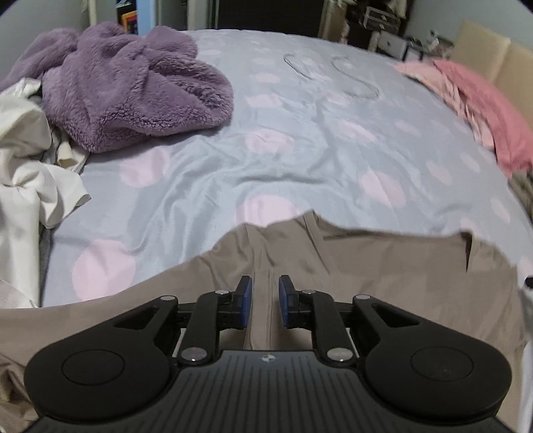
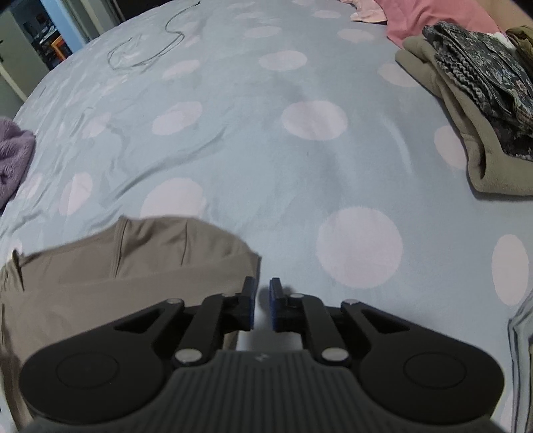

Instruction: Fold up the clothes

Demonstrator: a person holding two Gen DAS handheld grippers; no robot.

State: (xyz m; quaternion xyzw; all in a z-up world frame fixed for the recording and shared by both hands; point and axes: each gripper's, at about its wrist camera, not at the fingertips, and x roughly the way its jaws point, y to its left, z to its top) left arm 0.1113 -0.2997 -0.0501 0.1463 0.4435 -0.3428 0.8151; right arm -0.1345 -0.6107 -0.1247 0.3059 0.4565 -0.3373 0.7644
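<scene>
A bed [image 1: 299,140] in pale blue, pink-dotted bedding fills a dim room with cluttered shelves [image 1: 383,30] behind.

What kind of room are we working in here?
Most likely a bedroom: the clothes lie on a bed with a polka-dot cover, pink pillows sit at its far edge, and shelves and storage boxes stand behind.

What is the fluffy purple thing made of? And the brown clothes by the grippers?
The purple garment looks like plush fleece: thick, fuzzy pile with a matte, tufted surface. The brown garment looks like thin, smooth woven or knit fabric with a slight sheen and flat seams; the exact fibre can't be told.
</scene>
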